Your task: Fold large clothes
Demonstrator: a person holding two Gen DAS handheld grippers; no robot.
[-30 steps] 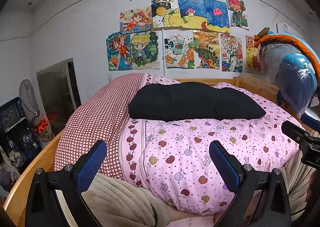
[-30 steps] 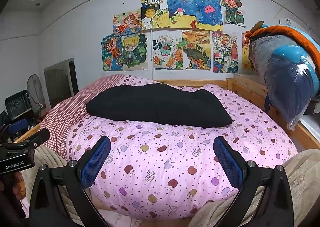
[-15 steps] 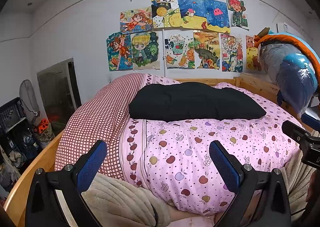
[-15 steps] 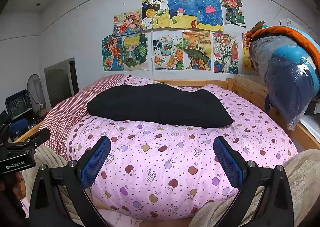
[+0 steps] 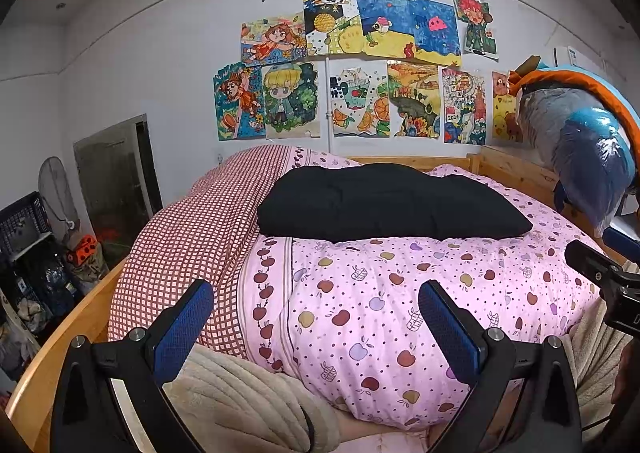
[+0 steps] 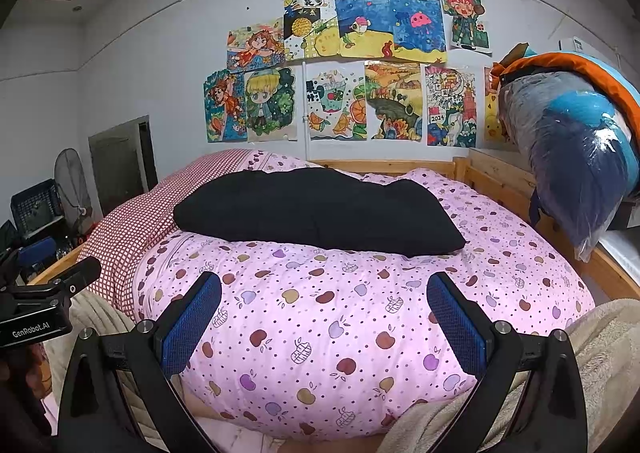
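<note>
- The black garment (image 5: 390, 203) lies folded flat on top of the pink quilt (image 5: 400, 293), toward the far half of the bed, well apart from both your grippers.
- Your left gripper (image 5: 316, 317) hangs released, jaws spread wide, with nothing between its blue pads (image 5: 182, 327); it sits over the near edge of the quilt.
- Your right gripper (image 6: 324, 313) is likewise released and empty, pads (image 6: 456, 323) wide apart, over the quilt's near end.
- A beige blanket (image 5: 240, 405) lies under both grippers at the near edge.
- A red checked cover (image 5: 188, 237) runs along the quilt's left side.
- Drawings (image 6: 340, 69) cover the wall behind the wooden bed frame (image 6: 500, 181).
- A bagged bundle (image 6: 580, 149) rests on the rail at right.
</note>
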